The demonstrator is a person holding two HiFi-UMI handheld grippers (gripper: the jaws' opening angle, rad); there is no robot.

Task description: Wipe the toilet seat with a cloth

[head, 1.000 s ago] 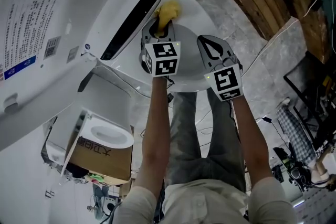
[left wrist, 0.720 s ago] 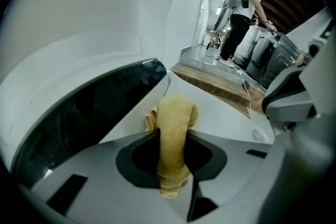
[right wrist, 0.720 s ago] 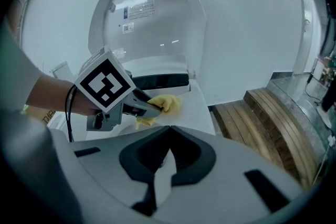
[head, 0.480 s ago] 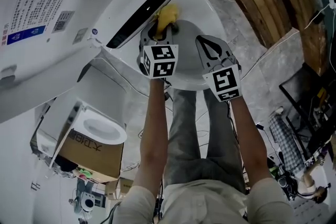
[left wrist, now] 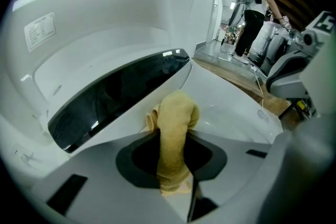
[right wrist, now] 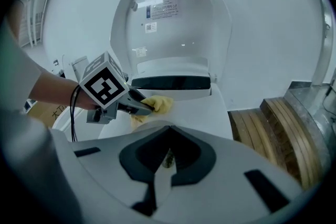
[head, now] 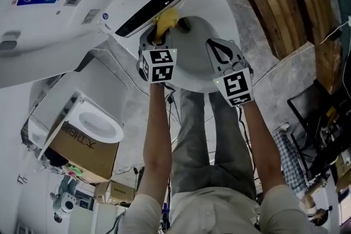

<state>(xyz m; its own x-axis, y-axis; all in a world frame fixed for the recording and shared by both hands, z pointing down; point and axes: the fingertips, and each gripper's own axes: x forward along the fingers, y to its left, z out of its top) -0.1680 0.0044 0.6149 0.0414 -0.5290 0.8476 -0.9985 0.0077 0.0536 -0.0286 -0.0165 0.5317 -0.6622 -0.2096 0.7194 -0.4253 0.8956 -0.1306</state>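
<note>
A white toilet stands with its lid (head: 82, 3) raised; the seat (head: 200, 63) shows below a dark strip (head: 159, 3) at the back. My left gripper (head: 160, 34) is shut on a yellow cloth (head: 165, 19) and presses it on the seat's rear, next to the strip. In the left gripper view the cloth (left wrist: 176, 128) runs up between the jaws of my left gripper (left wrist: 173, 165) onto the seat (left wrist: 231, 107). My right gripper (head: 218, 44) hovers to the right over the seat, shut and holding nothing. The right gripper view shows my right gripper (right wrist: 164, 165), the cloth (right wrist: 160, 104) and the lid (right wrist: 173, 18).
A second toilet (head: 98, 126) sits on a cardboard box (head: 82, 150) at the left. Curved wooden planks (head: 279, 3) lie right of the toilet. A person (left wrist: 257, 2) stands far back by some equipment. Cables lie on the floor (head: 274, 90).
My left gripper has slid the cloth a little left along the seat's rear, closer to the dark strip. The right gripper has stayed in place. The head view has tilted.
</note>
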